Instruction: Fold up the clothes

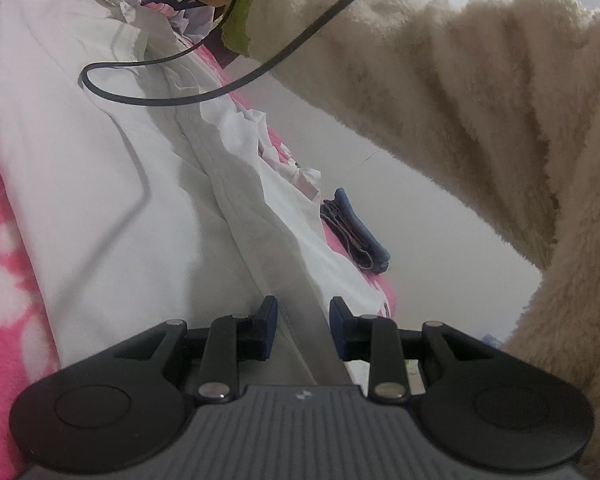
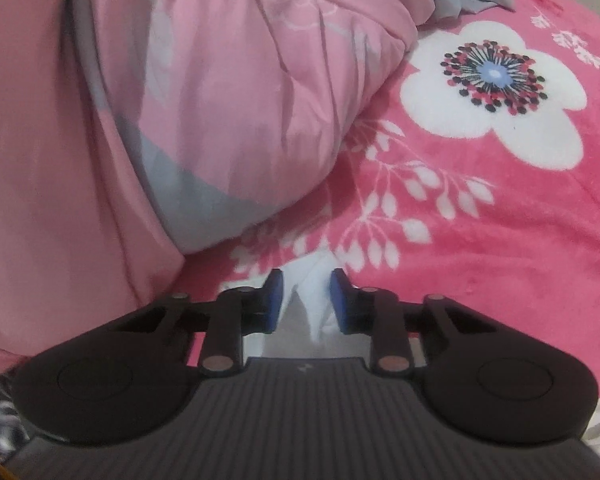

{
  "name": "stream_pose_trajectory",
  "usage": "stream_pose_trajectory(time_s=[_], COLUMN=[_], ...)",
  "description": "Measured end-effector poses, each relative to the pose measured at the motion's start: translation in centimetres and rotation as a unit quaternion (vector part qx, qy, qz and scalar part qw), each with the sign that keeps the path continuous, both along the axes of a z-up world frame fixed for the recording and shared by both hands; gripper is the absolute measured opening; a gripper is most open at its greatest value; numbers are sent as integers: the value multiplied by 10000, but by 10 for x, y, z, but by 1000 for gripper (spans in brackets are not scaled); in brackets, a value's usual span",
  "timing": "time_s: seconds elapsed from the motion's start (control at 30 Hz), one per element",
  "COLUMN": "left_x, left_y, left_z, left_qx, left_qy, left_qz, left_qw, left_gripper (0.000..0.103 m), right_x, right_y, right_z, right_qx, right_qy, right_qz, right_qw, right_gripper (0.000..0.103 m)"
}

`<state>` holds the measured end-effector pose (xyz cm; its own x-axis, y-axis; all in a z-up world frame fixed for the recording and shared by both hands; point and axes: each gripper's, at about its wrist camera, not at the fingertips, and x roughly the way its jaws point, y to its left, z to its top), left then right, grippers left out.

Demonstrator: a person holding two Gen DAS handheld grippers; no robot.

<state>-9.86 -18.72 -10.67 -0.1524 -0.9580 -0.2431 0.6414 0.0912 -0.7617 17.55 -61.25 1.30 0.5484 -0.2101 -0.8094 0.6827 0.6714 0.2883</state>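
White cloth was what both my grippers had between their pads. The shirt point(image 1: 112, 168) lay spread across the pink flowered blanket point(image 2: 480, 240), flat so it could be folded. My left gripper point(image 1: 303, 330) stood partly spread around a long fold of it, pads not plainly pressing, likely to anchor that edge. My right gripper point(image 2: 307, 304) straddled a bunched corner beside the pink quilt point(image 2: 180, 100); whether it pinched I could not tell.
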Motion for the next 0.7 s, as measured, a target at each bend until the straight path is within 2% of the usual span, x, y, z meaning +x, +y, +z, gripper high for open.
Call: stream_pose_trajectory(time_s=[0.1,0.17,0.2,0.4,0.7], left_x=[0,0,0,2,1], left_y=[-1,-2,-1,-2,-2], left_z=[-1,-1,-1,0,1], left_qx=[-4,-5,-5,-10,-24], left_qy=[9,9,7,-12,-49], left_qz=[0,1,1,1,-3], left_qw=[10000,10000,10000,10000,10000], left_gripper=[30,30,30,30,30], right_x=[8,12,14,14,4], right_y=[0,2,4,8,-13], right_z=[-5,-7,-6,5,-22], right_qx=[-118,-279,-375,-650,-298], right_qy=[256,337,333,-286,-934], right_qz=[12,68,100,99,-722], right_qw=[9996,9990,9987,9974,9926], right_gripper=[13,3,2,1,1])
